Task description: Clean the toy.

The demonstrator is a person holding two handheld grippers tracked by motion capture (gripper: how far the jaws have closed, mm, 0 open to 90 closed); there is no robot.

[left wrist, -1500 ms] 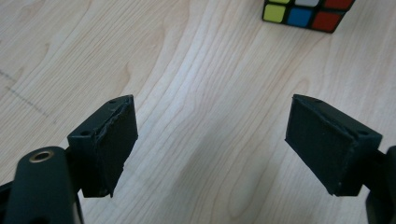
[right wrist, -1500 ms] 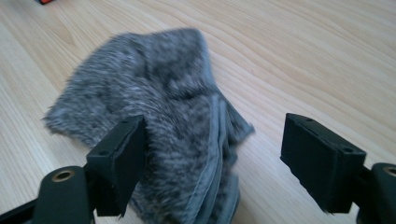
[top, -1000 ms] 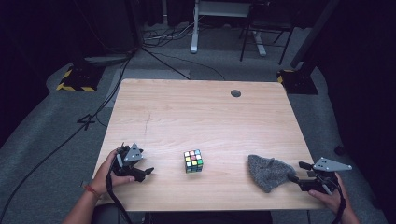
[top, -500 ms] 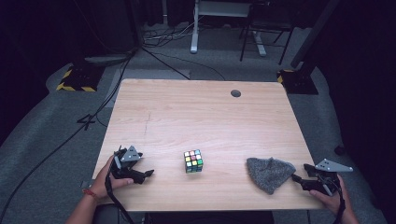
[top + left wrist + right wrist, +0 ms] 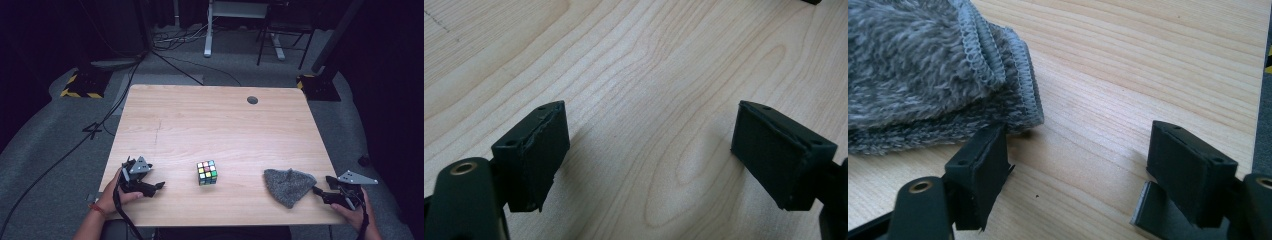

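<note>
In the high view, a soft grey fuzzy knitted cloth point(image 5: 289, 185) lies crumpled near the front right corner of the pale wooden table point(image 5: 210, 125), with the right gripper point(image 5: 324, 192) just beside its right edge and the left gripper point(image 5: 156, 186) near the front left corner, a multicoloured puzzle cube point(image 5: 207, 172) between them. The left gripper view shows its jaws apart over bare wood. In the right gripper view, the jaws stand open and empty beside the cloth's stitched hem point(image 5: 1025, 85); the cloth looks light, limp and easily snagged, so that thicker hem seems the best place to pinch.
</note>
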